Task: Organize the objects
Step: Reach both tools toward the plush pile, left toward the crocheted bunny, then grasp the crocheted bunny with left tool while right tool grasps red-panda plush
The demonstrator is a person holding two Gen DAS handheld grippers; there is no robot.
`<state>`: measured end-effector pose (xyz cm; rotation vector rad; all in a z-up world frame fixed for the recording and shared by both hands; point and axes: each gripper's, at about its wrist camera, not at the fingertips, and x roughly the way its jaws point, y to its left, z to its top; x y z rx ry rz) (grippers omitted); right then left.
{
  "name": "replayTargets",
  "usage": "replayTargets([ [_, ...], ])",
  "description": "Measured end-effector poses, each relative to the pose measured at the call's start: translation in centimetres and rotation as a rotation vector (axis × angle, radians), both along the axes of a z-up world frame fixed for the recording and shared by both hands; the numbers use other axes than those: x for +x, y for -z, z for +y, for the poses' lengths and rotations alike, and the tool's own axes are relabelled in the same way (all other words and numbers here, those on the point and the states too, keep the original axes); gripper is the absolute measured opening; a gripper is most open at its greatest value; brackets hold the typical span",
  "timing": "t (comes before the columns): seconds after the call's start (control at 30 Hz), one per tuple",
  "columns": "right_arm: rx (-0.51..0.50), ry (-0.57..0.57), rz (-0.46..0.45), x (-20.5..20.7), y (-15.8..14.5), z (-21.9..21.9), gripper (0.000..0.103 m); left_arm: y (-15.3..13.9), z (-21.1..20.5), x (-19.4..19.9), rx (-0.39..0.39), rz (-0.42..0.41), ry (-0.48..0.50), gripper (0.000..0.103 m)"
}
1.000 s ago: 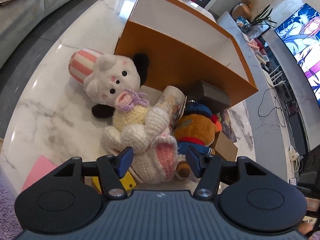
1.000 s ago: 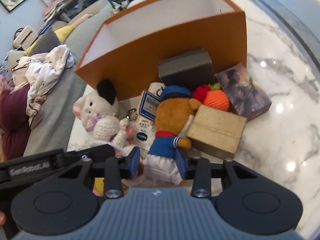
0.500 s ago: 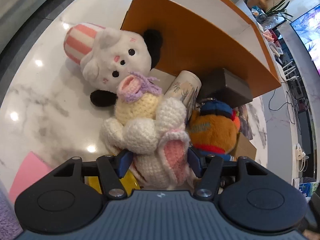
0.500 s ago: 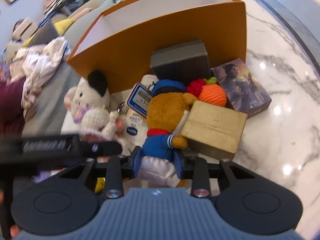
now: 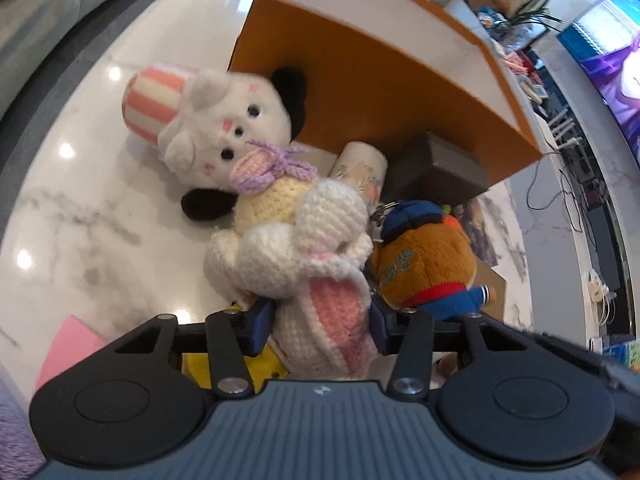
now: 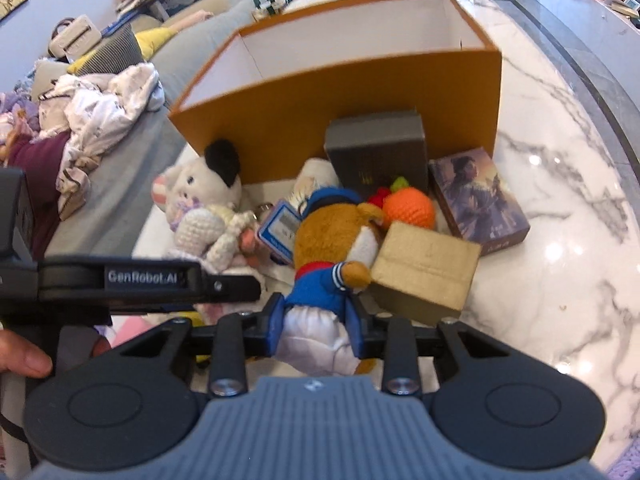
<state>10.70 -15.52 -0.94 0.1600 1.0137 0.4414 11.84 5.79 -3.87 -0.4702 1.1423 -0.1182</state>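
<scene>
While 1 second ago open, left tool (image 5: pixel 322 326) is closing on crocheted bunny (image 5: pixel 316 280).

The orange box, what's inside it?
The orange box shows only bare white inner walls, no toys. Its floor is hidden behind the front wall, so something low could lie there unseen.

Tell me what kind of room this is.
Most likely a home living room: a grey sofa heaped with cushions and clothes, a large lit television screen, and a glossy white marble table strewn with toys.
</scene>
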Motion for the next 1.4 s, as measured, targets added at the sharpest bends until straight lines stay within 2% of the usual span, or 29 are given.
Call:
replayTargets([
  [0.23,0.034,0.017,-0.088,-0.5,-3.4,-0.6,0.030,-4.4,0.5,-0.9,-0.017,-0.105,0.055,0.050],
  [0.37,0.059,0.016,-0.146,-0.7,-5.7,-1.0,0.018,-7.2,0.6,-0.8,-0.026,-0.175,0.082,0.050],
  [0.4,0.068,0.016,-0.160,-0.7,-6.3,-1.1,0.002,-7.9,0.6,-0.7,-0.033,-0.189,0.089,0.050],
  [0.53,0.073,0.006,-0.205,-0.5,-8.2,-1.2,0.000,-9.9,0.6,-0.1,-0.036,-0.226,0.105,0.050],
  [0.6,0.071,-0.005,-0.198,-0.4,-8.4,-1.0,0.000,-10.4,0.3,0.0,-0.027,-0.234,0.121,0.050],
  [0.73,0.017,-0.011,-0.077,-0.3,-6.6,-0.5,0.013,-9.6,-0.3,-0.8,-0.002,-0.204,0.151,0.050],
  [0.8,0.025,-0.012,0.013,-0.5,-5.0,-0.3,0.051,-8.6,-0.3,-1.4,0.000,-0.179,0.159,0.050],
  [0.83,0.041,-0.016,0.054,-0.7,-4.1,-0.2,0.053,-8.1,-0.2,-1.6,0.000,-0.165,0.159,0.050],
  [0.93,0.048,-0.042,0.145,-1.0,-1.8,0.7,0.053,-6.8,0.1,-2.2,0.012,-0.131,0.146,0.050],
  [1.1,-0.007,-0.050,0.247,-1.2,1.9,2.7,0.058,-6.0,0.8,-2.8,0.025,-0.118,0.129,0.050],
  [1.27,0.014,-0.021,0.284,-0.8,3.9,3.2,0.058,-6.0,1.1,-2.9,0.025,-0.124,0.130,0.050],
  [1.37,0.037,-0.014,0.263,-0.9,3.9,3.1,0.049,-6.2,0.9,-2.7,0.020,-0.131,0.140,0.050],
  [1.4,0.050,-0.009,0.256,-1.0,3.8,2.9,0.040,-6.2,0.9,-2.7,0.020,-0.133,0.141,0.050],
])
